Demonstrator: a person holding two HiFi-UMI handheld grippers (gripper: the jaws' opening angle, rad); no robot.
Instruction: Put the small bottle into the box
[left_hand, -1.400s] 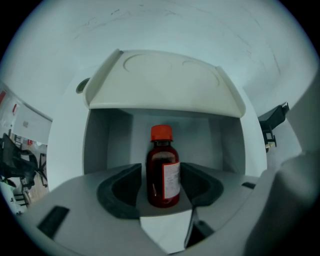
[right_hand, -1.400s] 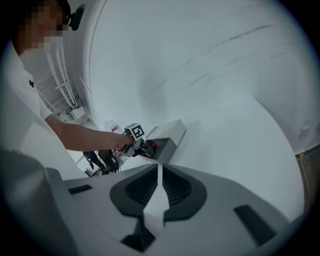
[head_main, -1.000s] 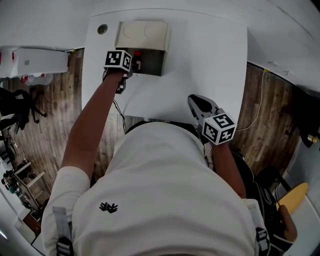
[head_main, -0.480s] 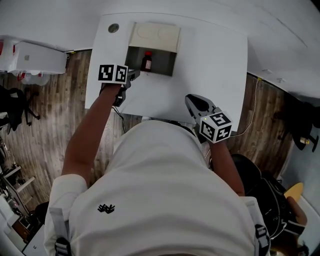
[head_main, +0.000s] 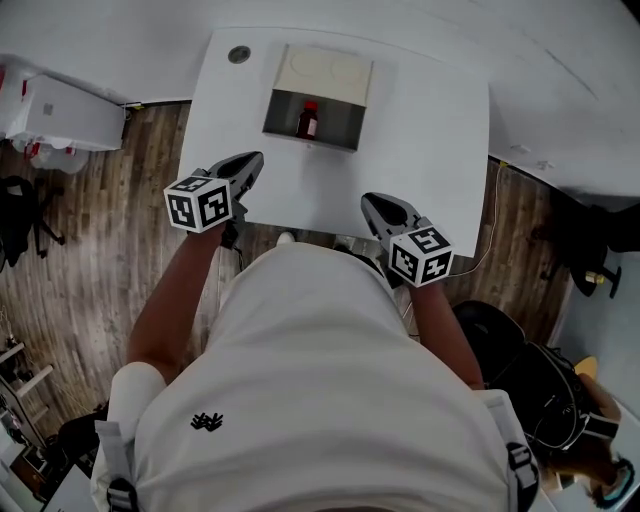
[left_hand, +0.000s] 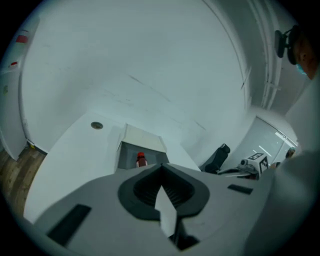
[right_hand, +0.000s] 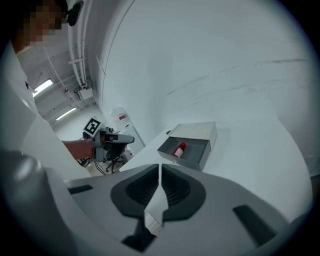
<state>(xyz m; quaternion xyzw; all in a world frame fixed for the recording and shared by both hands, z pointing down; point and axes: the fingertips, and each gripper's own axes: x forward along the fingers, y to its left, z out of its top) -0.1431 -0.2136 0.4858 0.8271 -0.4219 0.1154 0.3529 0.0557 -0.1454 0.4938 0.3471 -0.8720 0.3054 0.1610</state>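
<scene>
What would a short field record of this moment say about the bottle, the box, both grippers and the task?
small bottle: red cap, inside the box
box: open, lid folded back, on the far part of the white table
left gripper: shut, empty, at the table's near left edge, clear of the box
right gripper: shut, empty, at the table's near edge
task: bottle is in the box, neither gripper touching it
</scene>
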